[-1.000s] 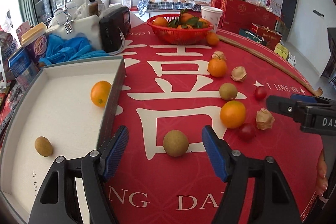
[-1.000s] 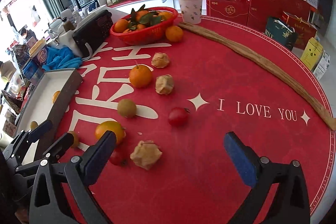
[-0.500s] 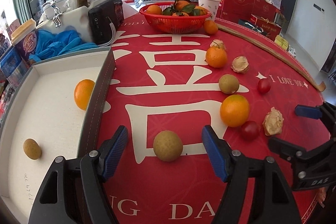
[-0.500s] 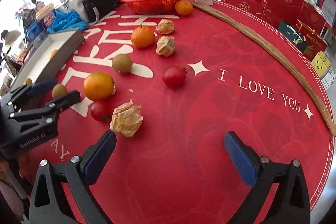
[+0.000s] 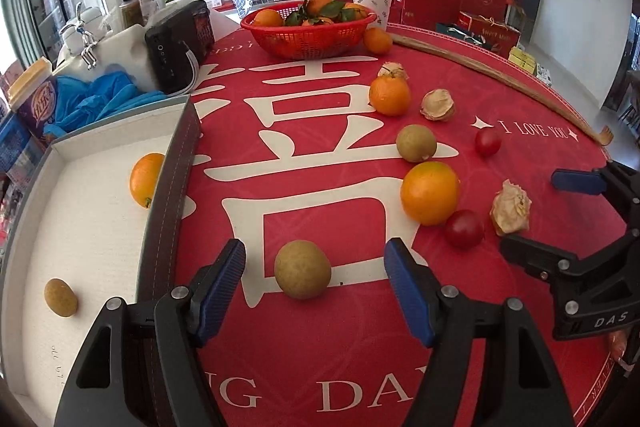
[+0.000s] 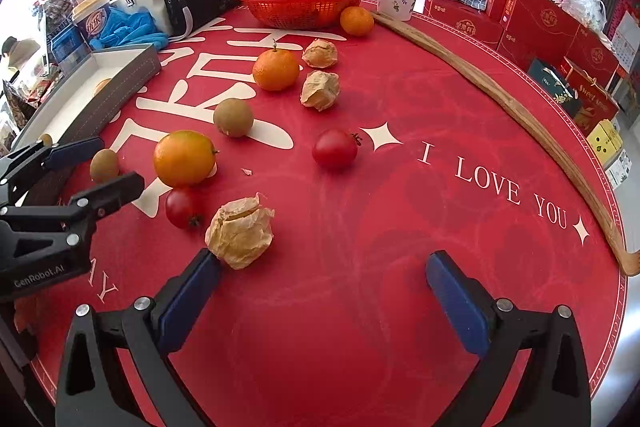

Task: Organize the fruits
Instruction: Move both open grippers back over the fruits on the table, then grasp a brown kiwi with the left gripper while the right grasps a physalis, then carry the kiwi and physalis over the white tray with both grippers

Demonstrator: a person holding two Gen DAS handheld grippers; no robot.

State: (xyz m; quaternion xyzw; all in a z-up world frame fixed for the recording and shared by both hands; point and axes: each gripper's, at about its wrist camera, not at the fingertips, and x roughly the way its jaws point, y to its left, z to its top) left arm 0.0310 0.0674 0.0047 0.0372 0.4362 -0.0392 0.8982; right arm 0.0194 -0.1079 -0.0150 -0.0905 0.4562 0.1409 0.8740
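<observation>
From the left wrist camera we see the left gripper (image 5: 316, 277) with its blue fingers (image 5: 408, 283) spread wide, and a brown round fruit (image 5: 303, 269) lying on the red tablecloth (image 5: 280, 347) between them, touching neither pad. At nine o'clock the white tray (image 5: 80, 227) holds an orange (image 5: 146, 180) against its dark wall and a small brown fruit (image 5: 61, 297) nearer us. At two o'clock a large orange (image 5: 430, 193) touches a cherry tomato (image 5: 464, 229), with a papery husk fruit (image 5: 512, 207) just beside. The right gripper (image 5: 560, 215) enters at three o'clock, fingers apart.

From the right wrist camera, we see the right gripper (image 6: 320, 285) gaping wide with nothing between its pads; the husk fruit (image 6: 240, 231) sits at eleven o'clock, by the left fingertip (image 6: 192, 291). A second tomato (image 6: 334, 148) lies alone at twelve o'clock. The red basket (image 6: 304, 9) of tangerines stands far off at twelve.
</observation>
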